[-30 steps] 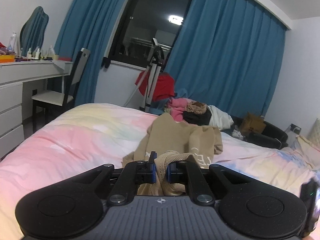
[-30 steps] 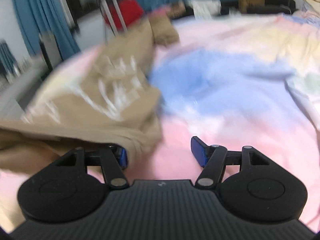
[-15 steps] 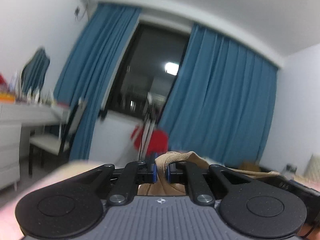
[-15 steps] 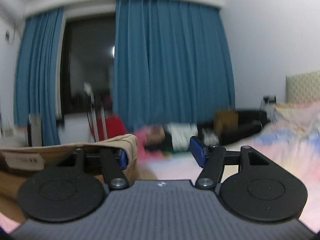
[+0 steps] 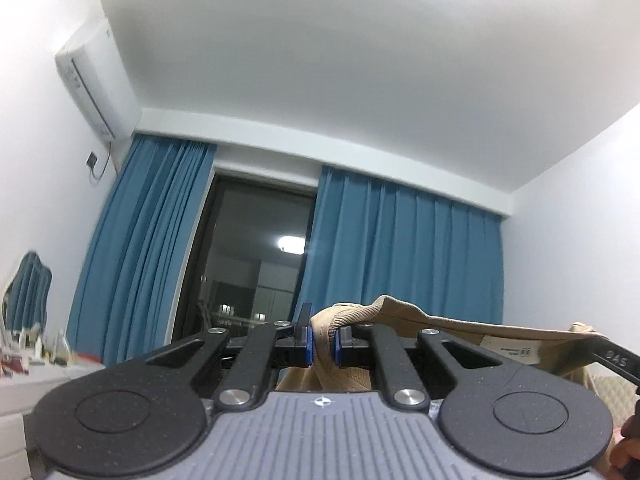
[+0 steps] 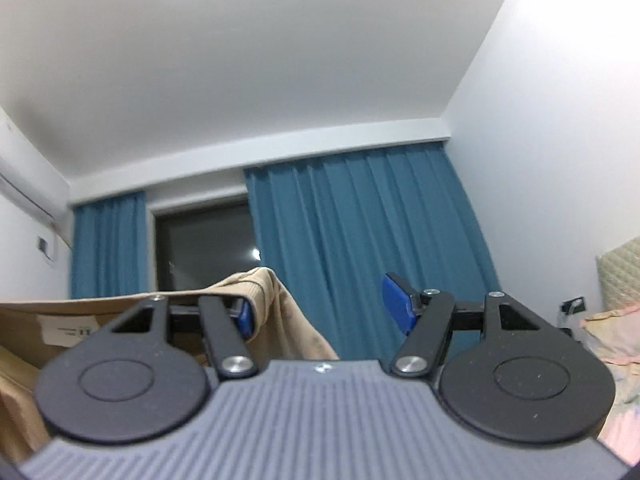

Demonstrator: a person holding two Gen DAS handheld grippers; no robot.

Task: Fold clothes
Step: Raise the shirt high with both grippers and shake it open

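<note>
Blue curtains behind, tan ribbed garment stretched, left tool pinching it, right tool spread wide

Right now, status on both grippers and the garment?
Left gripper shut on tan garment. Right gripper open, cloth draped over its left finger. Garment held up; nothing in the way.

both claws now tilt up toward the ceiling, the bed gone from the left view. the tan garment hangs lifted off the bed, stretched between them.
</note>
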